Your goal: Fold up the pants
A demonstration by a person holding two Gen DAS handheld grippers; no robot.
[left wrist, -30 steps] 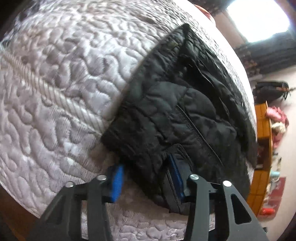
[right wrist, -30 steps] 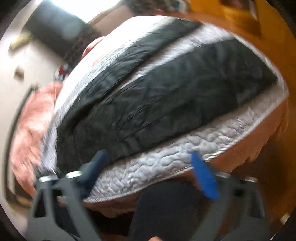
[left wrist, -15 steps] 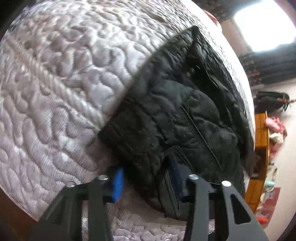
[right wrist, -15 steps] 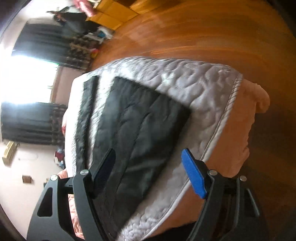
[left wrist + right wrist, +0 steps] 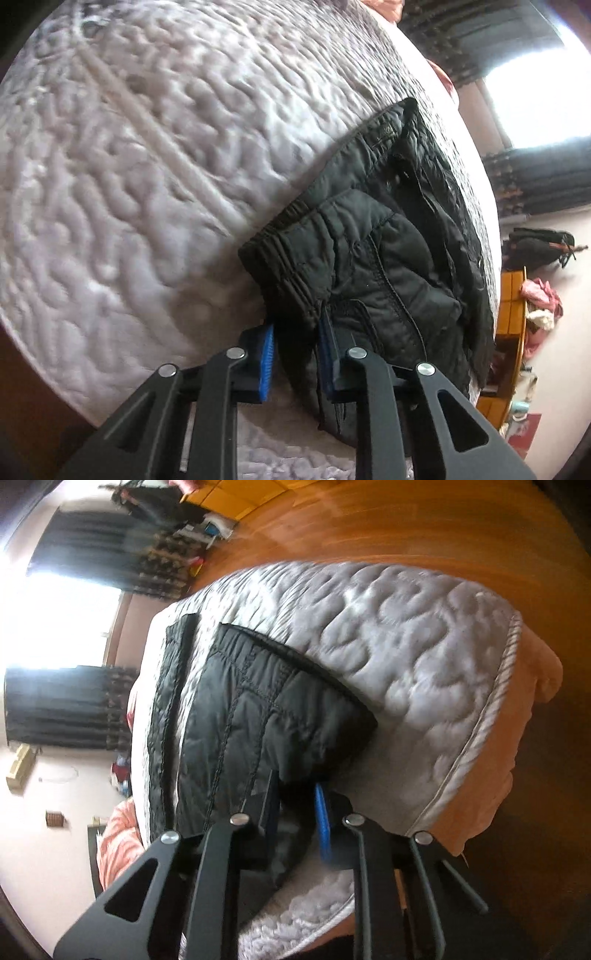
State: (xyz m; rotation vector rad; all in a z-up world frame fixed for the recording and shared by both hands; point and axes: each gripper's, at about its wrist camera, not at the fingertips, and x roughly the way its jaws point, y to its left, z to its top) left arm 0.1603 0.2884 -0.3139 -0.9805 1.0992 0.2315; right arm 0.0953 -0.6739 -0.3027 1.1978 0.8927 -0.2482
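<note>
Black quilted pants [image 5: 373, 258] lie spread on the grey-white quilted mattress [image 5: 140, 177] of a bed, near its edge, one end by each camera; the left tongs [image 5: 295, 345] are narrowed onto the elastic waistband corner [image 5: 288, 266], cloth filling the gap between the blue pads; the right tongs [image 5: 297, 812] are likewise drawn close onto the corner of a leg cuff [image 5: 317, 738], though blur makes it hard to say how firmly either bites; a second strip of black cloth [image 5: 166, 701], seemingly the other leg, lies apart from the gripped one with bare mattress between; the step in hand looks like the first fold, both ends taken but nothing yet doubled over; next, as I judge it, both grips should lift together and carry the held side across onto the other leg, keeping the padded cloth taut so it does not slump or slip free.
</note>
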